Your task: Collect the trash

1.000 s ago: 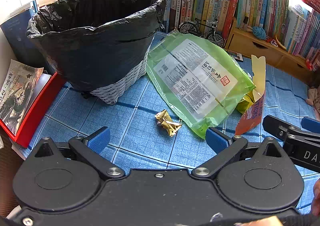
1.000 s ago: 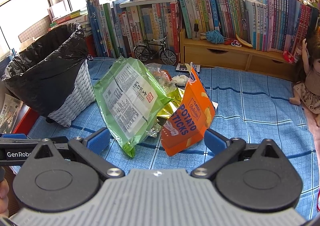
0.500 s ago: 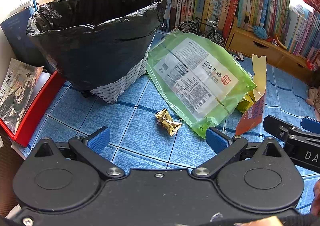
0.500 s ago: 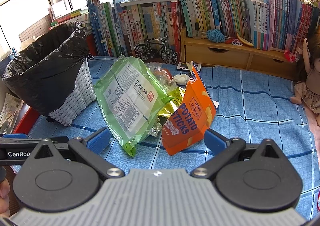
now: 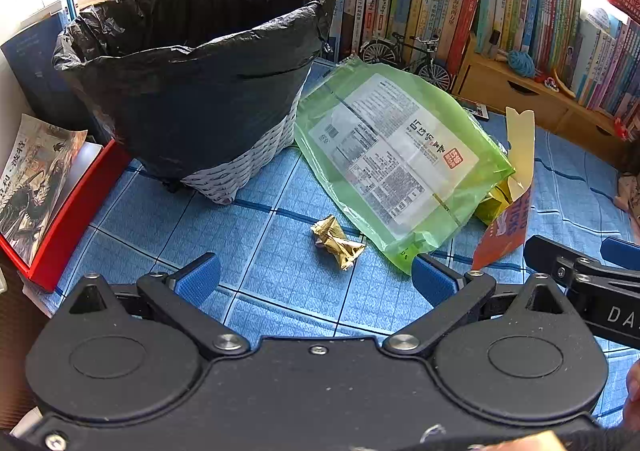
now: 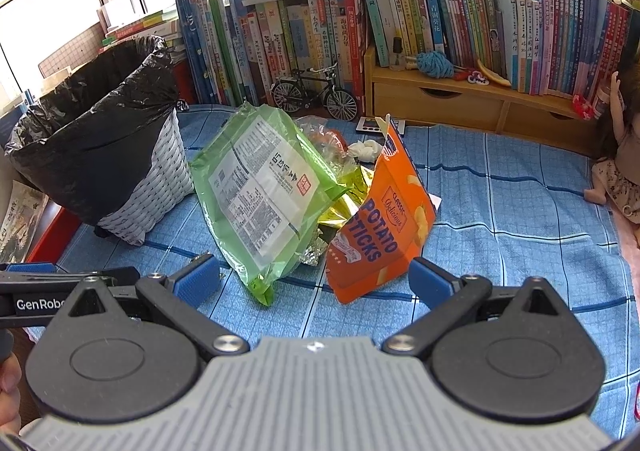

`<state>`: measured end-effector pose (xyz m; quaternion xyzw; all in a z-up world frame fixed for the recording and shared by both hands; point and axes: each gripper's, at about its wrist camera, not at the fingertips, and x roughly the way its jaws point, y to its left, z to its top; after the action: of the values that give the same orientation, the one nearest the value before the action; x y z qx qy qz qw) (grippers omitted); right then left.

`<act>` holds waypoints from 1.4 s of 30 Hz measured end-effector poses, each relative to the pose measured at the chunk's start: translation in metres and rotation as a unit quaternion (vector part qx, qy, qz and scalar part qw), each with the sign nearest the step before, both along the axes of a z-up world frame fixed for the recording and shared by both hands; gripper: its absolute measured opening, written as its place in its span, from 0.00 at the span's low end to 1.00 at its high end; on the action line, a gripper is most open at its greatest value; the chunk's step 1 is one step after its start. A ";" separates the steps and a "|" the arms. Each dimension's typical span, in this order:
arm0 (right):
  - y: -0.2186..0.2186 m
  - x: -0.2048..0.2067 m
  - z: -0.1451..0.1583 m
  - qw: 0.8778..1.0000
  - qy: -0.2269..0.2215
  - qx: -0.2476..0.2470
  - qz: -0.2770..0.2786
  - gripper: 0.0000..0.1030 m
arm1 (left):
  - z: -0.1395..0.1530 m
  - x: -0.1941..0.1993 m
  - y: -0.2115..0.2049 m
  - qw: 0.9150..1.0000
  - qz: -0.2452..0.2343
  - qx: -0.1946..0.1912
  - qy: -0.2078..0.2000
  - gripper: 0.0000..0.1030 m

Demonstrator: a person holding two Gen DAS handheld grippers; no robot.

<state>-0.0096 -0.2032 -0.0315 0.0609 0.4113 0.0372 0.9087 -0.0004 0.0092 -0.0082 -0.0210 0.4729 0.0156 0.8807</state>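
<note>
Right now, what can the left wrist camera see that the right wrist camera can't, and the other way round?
Only the left wrist view shows the small gold wrapper lying alone on the blue cloth, just ahead of the open left tool.

Only the right wrist view shows the crumpled white tissue, the doll at the right edge, and the orange box's printed POTATO STICKS front.

Both show the black-lined bin, the green bag, the model bicycle and the bookshelf. The right tool is open too.
</note>
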 end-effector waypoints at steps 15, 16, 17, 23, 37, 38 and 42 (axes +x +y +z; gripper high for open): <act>-0.001 -0.001 -0.001 1.000 0.001 -0.002 -0.006 1.00 | -0.002 0.000 -0.007 1.000 0.001 0.010 -0.004 0.99; -0.001 -0.001 -0.002 1.000 0.001 -0.002 -0.005 1.00 | -0.002 -0.001 -0.007 1.000 0.000 0.011 -0.006 0.99; 0.000 -0.001 -0.002 1.000 0.001 -0.003 -0.004 1.00 | -0.002 0.000 -0.008 1.000 -0.001 0.012 -0.006 0.99; 0.000 0.002 -0.003 1.000 0.005 -0.004 -0.004 1.00 | -0.001 0.001 -0.009 1.000 -0.001 0.010 -0.010 0.99; -0.012 0.015 -0.018 0.999 0.031 0.015 -0.033 1.00 | -0.020 0.001 -0.003 1.000 -0.013 -0.016 -0.022 0.99; -0.013 0.016 -0.021 0.999 0.034 0.017 -0.029 1.00 | -0.023 0.002 -0.002 1.000 -0.011 -0.018 -0.020 0.99; -0.014 0.021 -0.026 0.999 0.039 0.012 -0.023 1.00 | -0.037 0.005 0.001 1.000 0.005 -0.015 -0.015 0.95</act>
<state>0.0117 -0.2168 -0.0573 0.0823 0.4441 0.0185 0.8920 0.0050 0.0107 -0.0456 -0.0365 0.4599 0.0124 0.8871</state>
